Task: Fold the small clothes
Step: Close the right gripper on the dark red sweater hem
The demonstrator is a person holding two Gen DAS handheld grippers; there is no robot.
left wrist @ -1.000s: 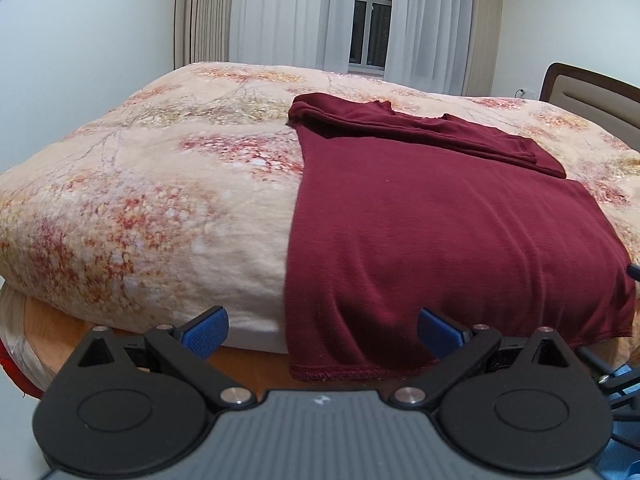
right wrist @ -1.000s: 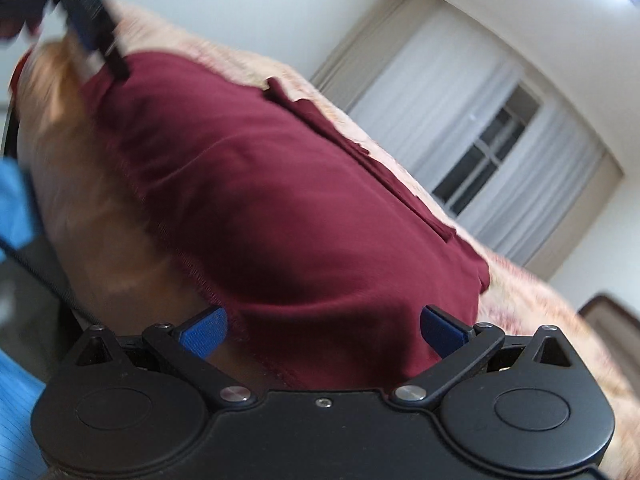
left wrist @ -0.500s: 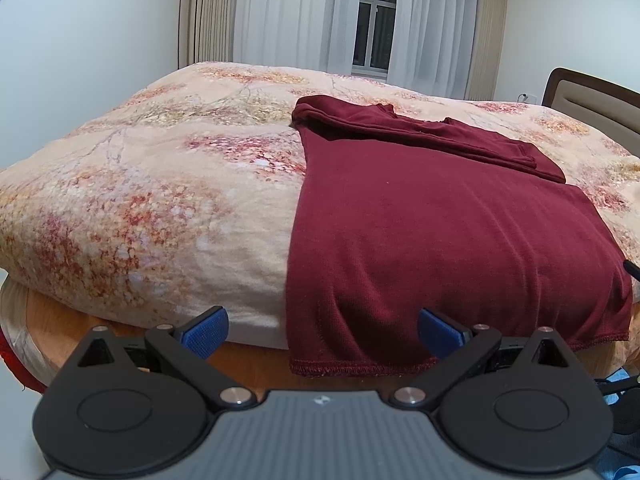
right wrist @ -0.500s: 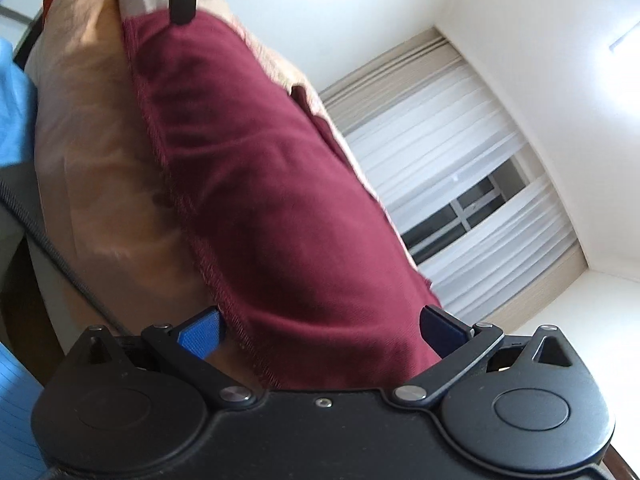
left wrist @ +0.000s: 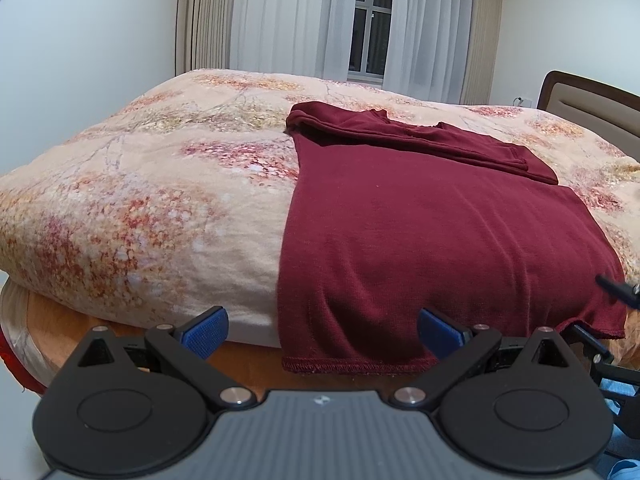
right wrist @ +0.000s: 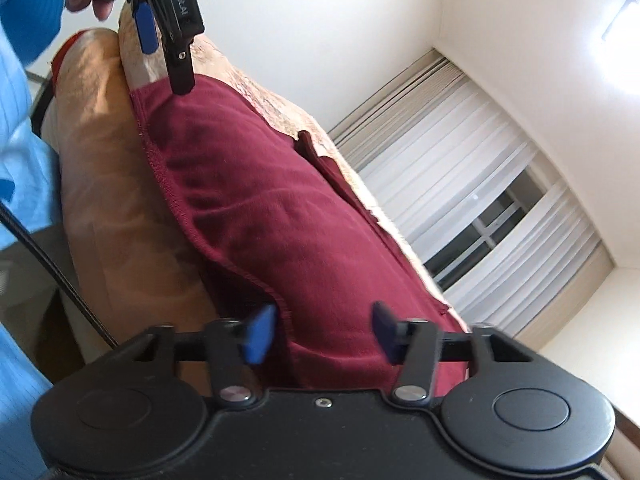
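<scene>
So we've got the maroon shirt (left wrist: 432, 232) spread flat on the floral blanket (left wrist: 152, 200), its hem hanging over the blanket's near edge. Our left gripper (left wrist: 322, 330) sits wide open just short of that hem. Our right gripper (right wrist: 320, 330) is closing around the hem's other corner.

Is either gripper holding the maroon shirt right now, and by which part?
Nothing is held yet. The right gripper is closing around the maroon shirt's bottom hem corner, its fingers not yet pressing. The left gripper is open at the opposite corner.
</scene>
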